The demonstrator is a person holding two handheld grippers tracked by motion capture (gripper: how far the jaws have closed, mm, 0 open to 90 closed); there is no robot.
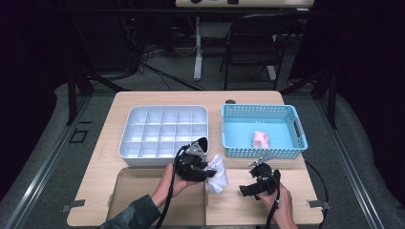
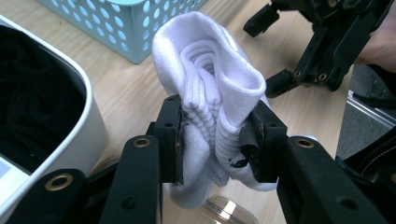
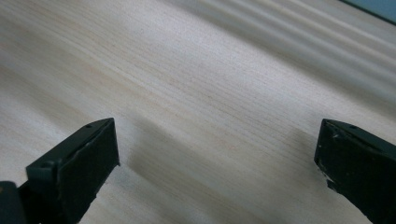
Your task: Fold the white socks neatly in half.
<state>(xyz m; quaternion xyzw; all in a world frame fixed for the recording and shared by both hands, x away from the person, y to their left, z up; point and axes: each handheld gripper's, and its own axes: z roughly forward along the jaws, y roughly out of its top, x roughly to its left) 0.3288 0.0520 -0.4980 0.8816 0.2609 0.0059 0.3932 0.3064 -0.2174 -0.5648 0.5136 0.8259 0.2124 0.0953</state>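
Above the pale wooden surface (image 1: 248,102), the left claw (image 2: 217,135) pinches a rolled white sock (image 2: 212,88); loose folds could slip free. The right claw (image 3: 217,154) gapes empty.

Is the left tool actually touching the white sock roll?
Touching. In the left gripper view both pads of the left tool press into the white sock roll, pinching its ribbed folds between them.
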